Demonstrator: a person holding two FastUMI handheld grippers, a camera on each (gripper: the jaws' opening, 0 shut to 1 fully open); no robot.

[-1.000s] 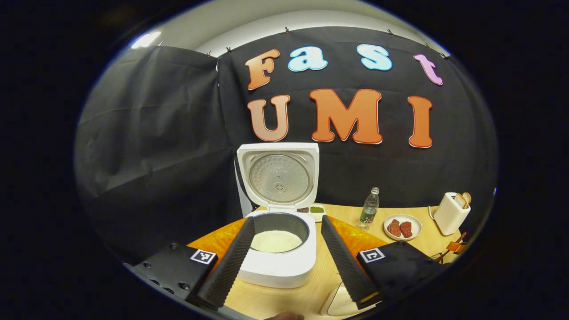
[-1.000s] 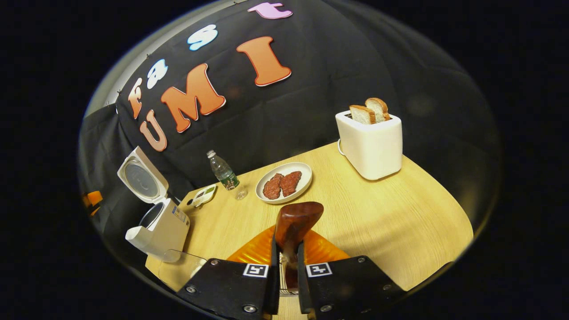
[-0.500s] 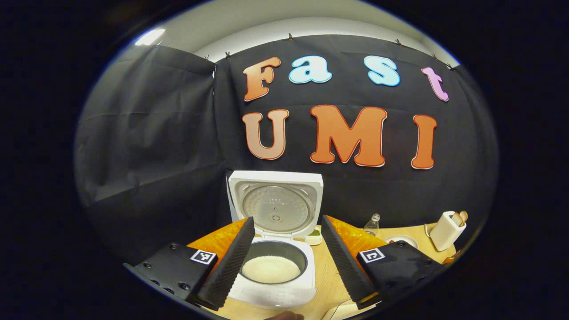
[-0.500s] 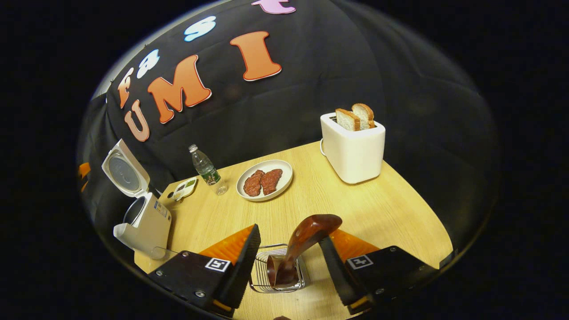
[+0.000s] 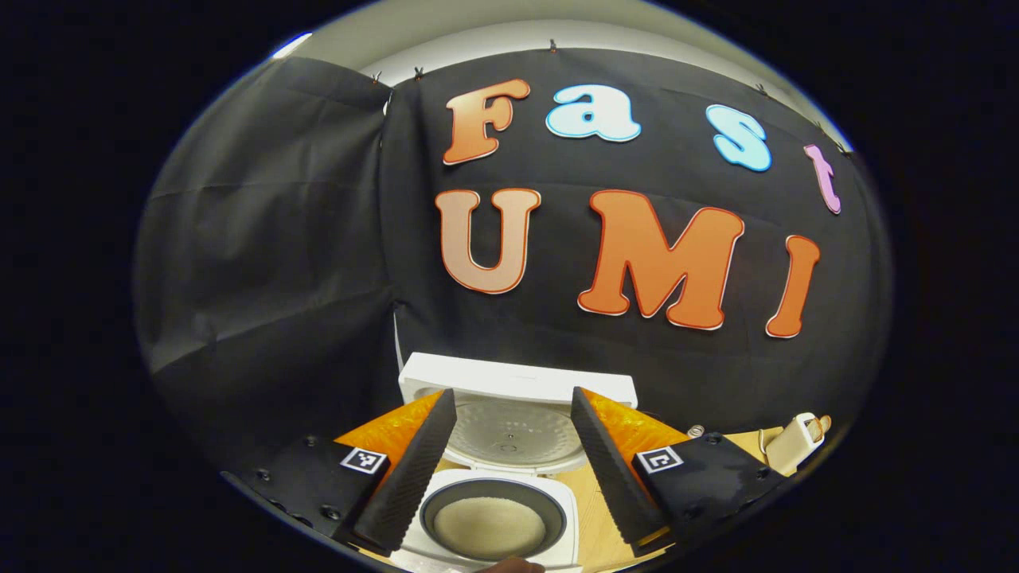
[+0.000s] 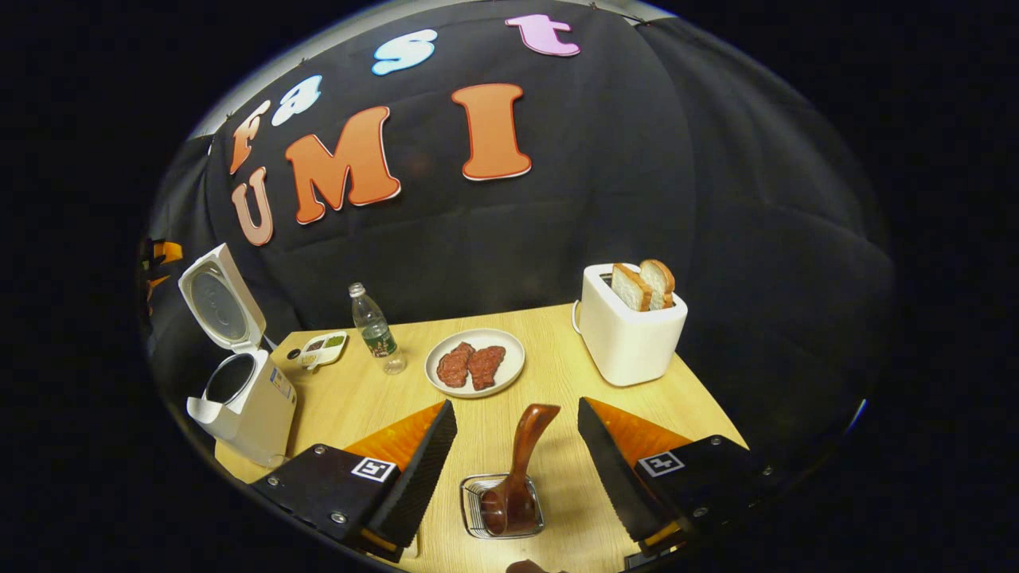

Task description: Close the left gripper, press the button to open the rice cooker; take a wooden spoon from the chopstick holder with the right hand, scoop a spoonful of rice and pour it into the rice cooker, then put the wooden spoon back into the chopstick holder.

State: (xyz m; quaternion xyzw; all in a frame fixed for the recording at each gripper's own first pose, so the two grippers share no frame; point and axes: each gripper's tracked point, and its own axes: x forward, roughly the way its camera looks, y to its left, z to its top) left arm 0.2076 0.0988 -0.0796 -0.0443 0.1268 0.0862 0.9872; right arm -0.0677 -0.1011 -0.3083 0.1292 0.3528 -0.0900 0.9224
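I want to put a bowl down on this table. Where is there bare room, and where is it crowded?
Bare table lies between the plate, the toaster and the chopstick holder. It is crowded along the wall, where the rice cooker, small dish, bottle and plate line up.

White rice cooker at table's left edge, lid up, rice in the dark inner pot. Brown wooden spoon stands bowl-down in the wire chopstick holder near the table's front edge, handle leaning toward the back, untouched.
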